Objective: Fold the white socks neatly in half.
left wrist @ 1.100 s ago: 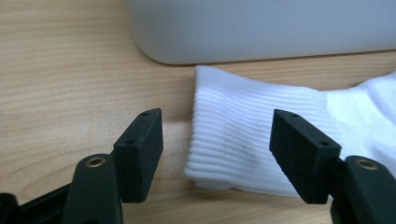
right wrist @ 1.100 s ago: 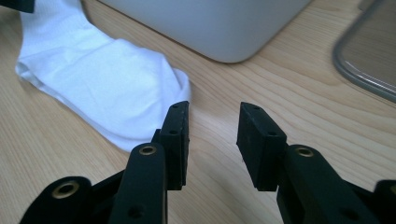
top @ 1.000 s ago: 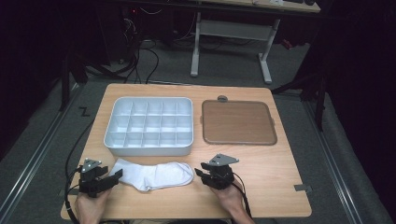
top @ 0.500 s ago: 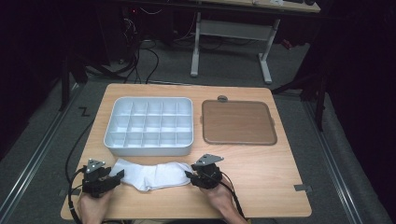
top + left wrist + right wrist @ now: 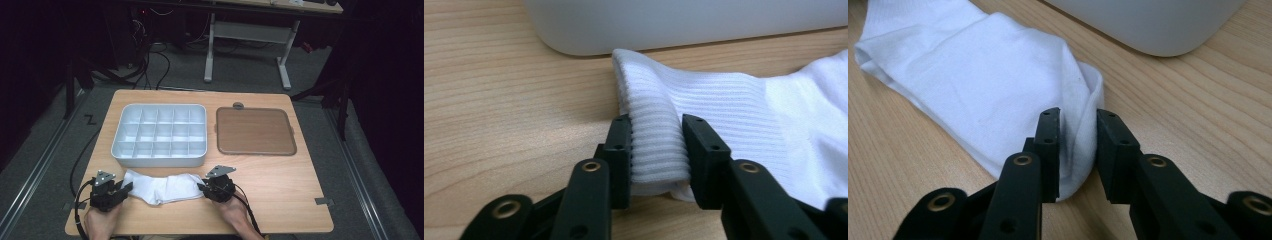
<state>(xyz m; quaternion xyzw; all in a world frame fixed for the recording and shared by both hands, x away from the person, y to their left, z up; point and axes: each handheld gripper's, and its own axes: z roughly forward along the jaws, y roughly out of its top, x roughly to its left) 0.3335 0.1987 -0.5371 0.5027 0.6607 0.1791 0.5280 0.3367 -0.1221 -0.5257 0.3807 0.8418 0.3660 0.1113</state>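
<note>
A white sock (image 5: 162, 187) lies flat near the table's front edge, its ribbed cuff to the left and its toe to the right. My left gripper (image 5: 127, 188) is at the cuff end. In the left gripper view its jaws (image 5: 656, 145) have just been closing and now pinch a raised fold of the ribbed cuff (image 5: 724, 100). My right gripper (image 5: 201, 188) is at the toe end. Its jaws (image 5: 1078, 135) have also just been closing, and the sock's toe (image 5: 978, 75) is bunched between the pads.
A white compartment tray (image 5: 160, 161) stands just behind the sock, its wall close in both gripper views (image 5: 674, 25) (image 5: 1148, 25). A brown flat tray (image 5: 255, 131) lies to its right. A small round object (image 5: 238, 105) sits at the table's back edge.
The right gripper has slid left up to the sock's toe. Both pairs of jaws have narrowed onto the sock's ends, and the sock is slightly bunched between them.
</note>
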